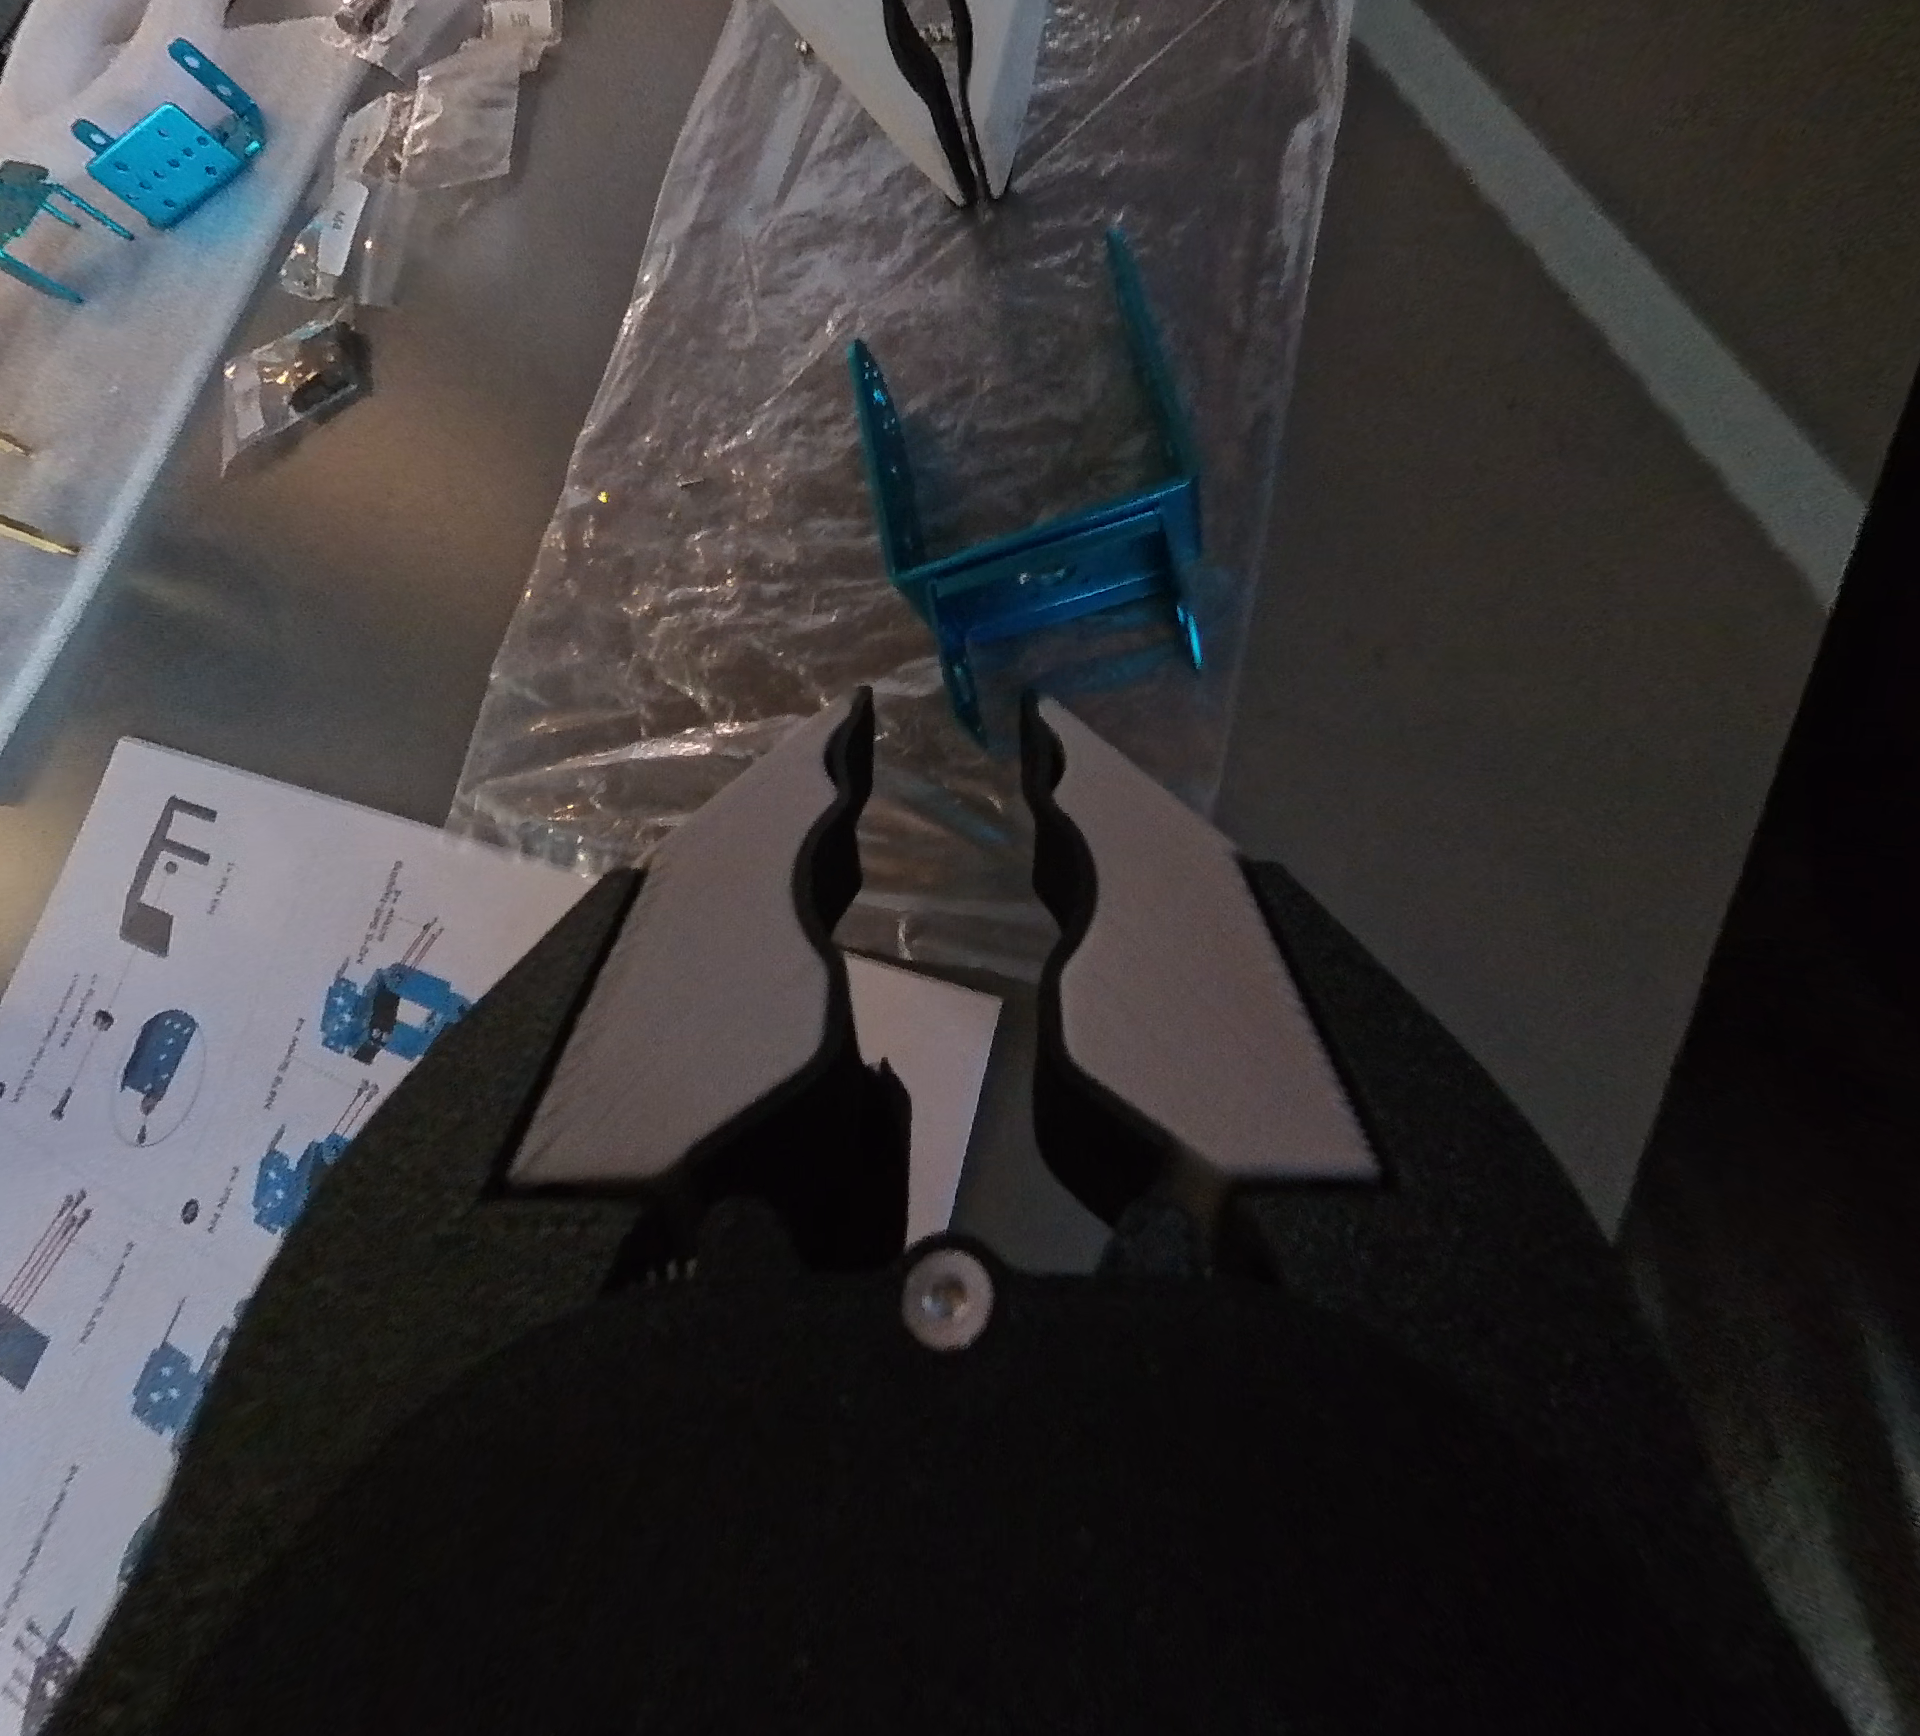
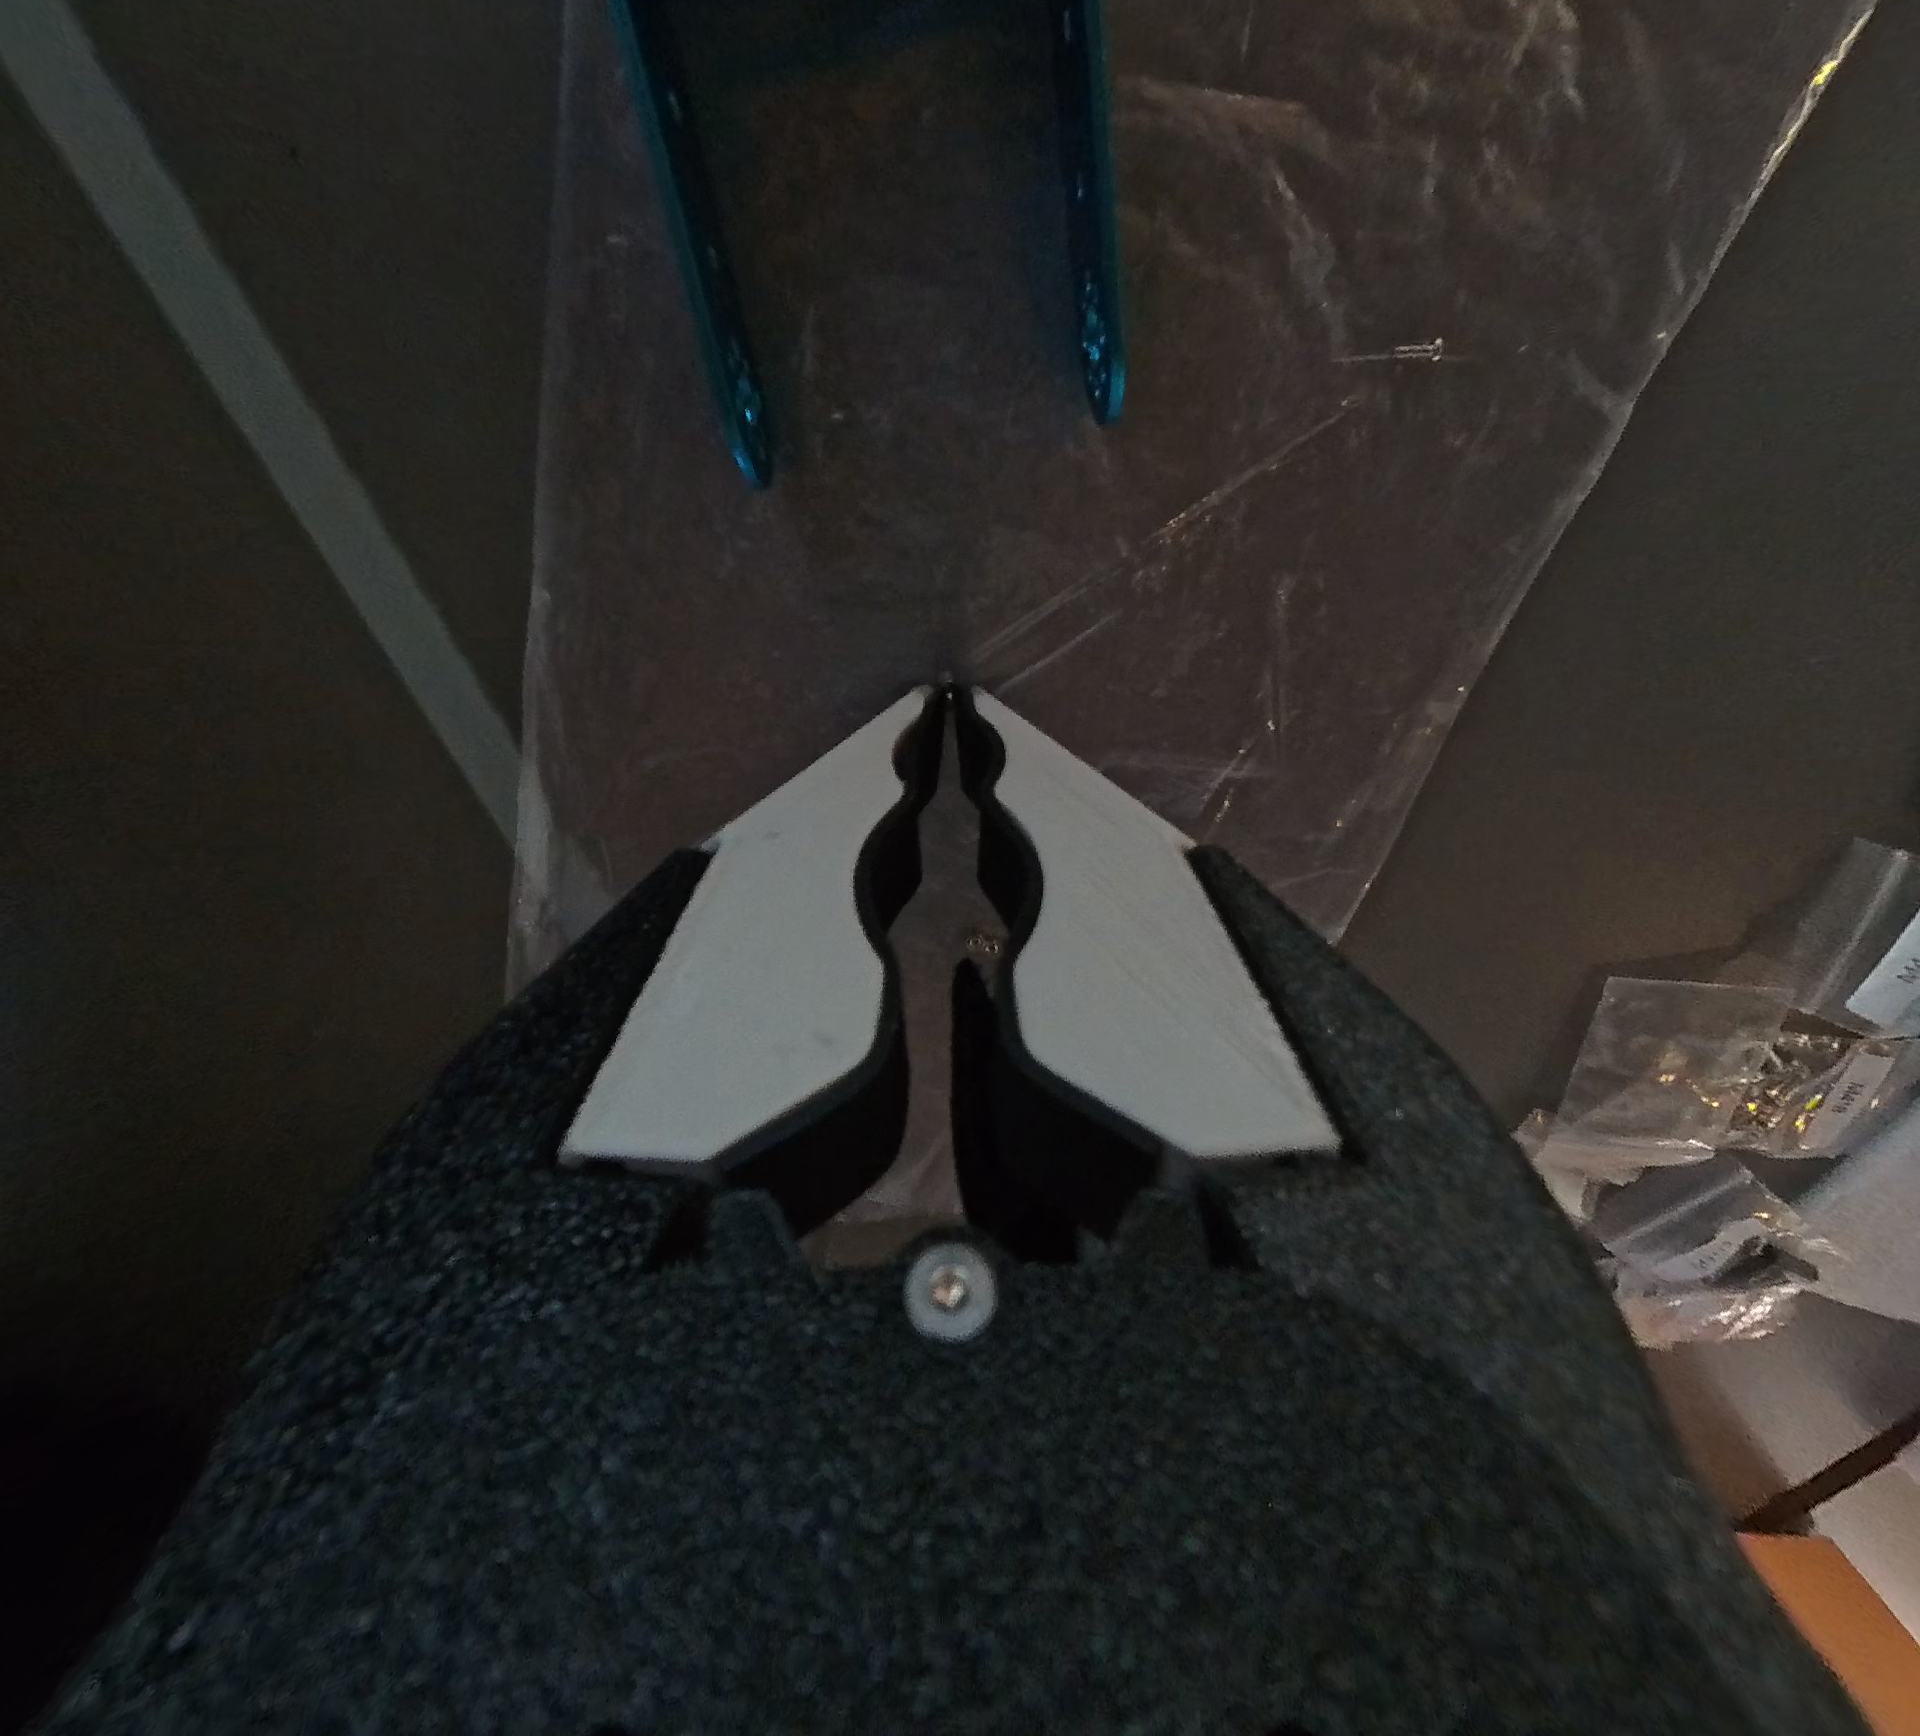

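clear crinkled plastic, a flat bag, lies under everything here on the grey table, and on it sits the blue metal bracket, a u-shaped frame with 2 long perforated arms. my left gripper hovers with its jaws spread, empty, tips just beside the bracket's near end. my right gripper is pressed together at the tips, which meet right at the film; i think it is pinching a fold of the plastic or something tiny, but the dim view will not settle that. the bracket's 2 arms point toward it, a little apart. what could go wrong: if the right tips do grip the film, any tug would slide the bag and carry the bracket away from my left jaws, and a loose small screw on the plastic could roll off. around: an instruction sheet at my left, white foam holding 2 more blue parts, small hardware bags, a cardboard box. nothing stands between my left jaws and the bracket.
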`<state>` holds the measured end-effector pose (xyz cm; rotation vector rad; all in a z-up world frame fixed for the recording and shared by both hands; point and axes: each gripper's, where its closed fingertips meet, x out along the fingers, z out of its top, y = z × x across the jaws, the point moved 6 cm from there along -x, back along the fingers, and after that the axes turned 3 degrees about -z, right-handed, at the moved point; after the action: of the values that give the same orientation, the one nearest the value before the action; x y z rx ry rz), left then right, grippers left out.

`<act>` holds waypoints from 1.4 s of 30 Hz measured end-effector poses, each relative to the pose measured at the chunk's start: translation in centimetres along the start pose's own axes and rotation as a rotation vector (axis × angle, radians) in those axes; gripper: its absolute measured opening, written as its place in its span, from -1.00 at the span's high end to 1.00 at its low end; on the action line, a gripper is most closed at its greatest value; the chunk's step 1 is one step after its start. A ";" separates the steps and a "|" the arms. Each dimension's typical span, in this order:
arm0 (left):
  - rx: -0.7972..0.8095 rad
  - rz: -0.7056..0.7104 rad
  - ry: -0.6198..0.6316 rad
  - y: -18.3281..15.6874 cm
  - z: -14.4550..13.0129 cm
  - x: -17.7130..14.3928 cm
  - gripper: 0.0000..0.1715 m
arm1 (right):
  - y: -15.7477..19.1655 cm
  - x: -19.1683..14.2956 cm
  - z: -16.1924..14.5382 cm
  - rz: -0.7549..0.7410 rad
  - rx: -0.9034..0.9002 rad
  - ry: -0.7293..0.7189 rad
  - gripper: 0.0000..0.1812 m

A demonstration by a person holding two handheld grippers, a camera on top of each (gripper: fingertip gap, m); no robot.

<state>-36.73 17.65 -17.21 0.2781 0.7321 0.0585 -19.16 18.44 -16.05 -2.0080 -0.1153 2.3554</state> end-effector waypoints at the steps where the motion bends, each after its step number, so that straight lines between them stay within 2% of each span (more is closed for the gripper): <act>1: 0.000 0.001 -0.001 0.0 0.0 0.0 0.68 | 0.0 0.0 -0.1 0.002 0.001 -0.013 0.99; 4: -0.004 0.008 -0.010 0.1 0.1 -0.1 0.68 | -0.1 -0.3 -0.3 0.017 0.008 -0.066 1.00; 10: -0.010 0.011 -0.011 0.3 0.1 -0.2 0.68 | -0.1 -0.6 -0.3 0.003 0.011 -0.081 1.00; 16: -0.012 0.012 -0.007 0.4 0.0 -0.1 0.68 | 0.3 0.0 0.3 0.012 0.006 0.026 0.92; 21: -0.007 0.011 0.000 0.3 0.0 0.0 0.68 | -0.3 0.2 0.6 0.077 0.067 0.071 0.97; 27: -0.007 0.015 -0.003 0.3 0.1 -0.1 0.68 | -0.2 0.0 0.3 0.068 0.017 0.033 0.97; 30: -0.009 0.014 -0.004 0.3 0.0 -0.1 0.68 | -0.2 -0.5 0.2 0.070 0.012 -0.057 0.97; 34: -0.006 0.013 -0.004 0.3 0.1 0.0 0.68 | -0.1 -1.4 1.0 0.097 -0.005 -0.266 0.97; 39: -0.011 0.021 -0.038 0.5 0.5 -0.1 0.68 | -0.2 -1.7 3.4 0.145 0.014 -0.559 0.97; 42: -0.014 0.016 -0.065 0.5 1.0 0.1 0.68 | 0.2 -1.0 4.6 0.172 0.037 -0.644 0.97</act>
<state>-36.00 17.87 -16.43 0.2716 0.6645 0.0697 -23.53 18.07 -14.37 -1.2117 0.0854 2.9913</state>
